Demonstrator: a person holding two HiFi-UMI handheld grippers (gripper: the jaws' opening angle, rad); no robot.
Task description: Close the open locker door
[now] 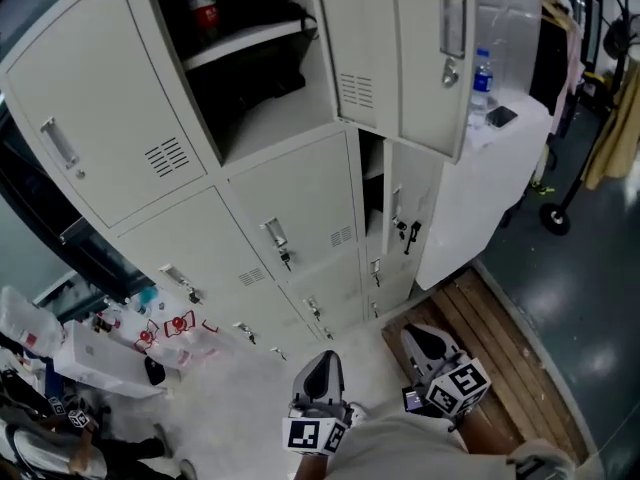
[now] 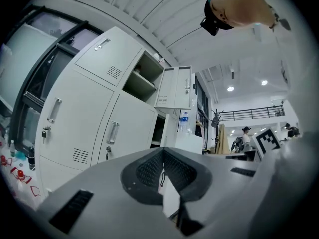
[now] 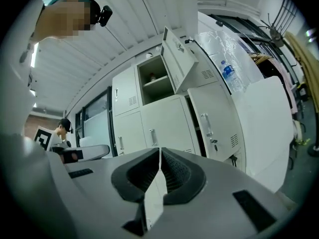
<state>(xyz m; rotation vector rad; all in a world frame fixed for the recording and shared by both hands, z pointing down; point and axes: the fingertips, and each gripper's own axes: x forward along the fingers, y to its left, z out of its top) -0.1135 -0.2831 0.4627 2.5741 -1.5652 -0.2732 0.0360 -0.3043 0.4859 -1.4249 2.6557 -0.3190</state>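
A bank of pale grey lockers (image 1: 290,228) stands ahead of me. One upper compartment (image 1: 260,58) is open, with a shelf, a red can (image 1: 203,8) and a dark bag inside. Its door (image 1: 432,58) swings out to the right, and shows as the open door (image 2: 174,87) in the left gripper view and the open door (image 3: 175,59) in the right gripper view. Below it a second, lower door (image 1: 410,218) stands ajar. My left gripper (image 1: 320,373) and right gripper (image 1: 425,343) are held low, well short of the lockers. Both are shut and hold nothing.
A white cabinet (image 1: 490,198) stands right of the lockers with a water bottle (image 1: 481,86) and a phone (image 1: 500,116) on top. Wooden boards (image 1: 500,338) lie on the floor at the right. Bags and clutter (image 1: 120,348) crowd the lower left.
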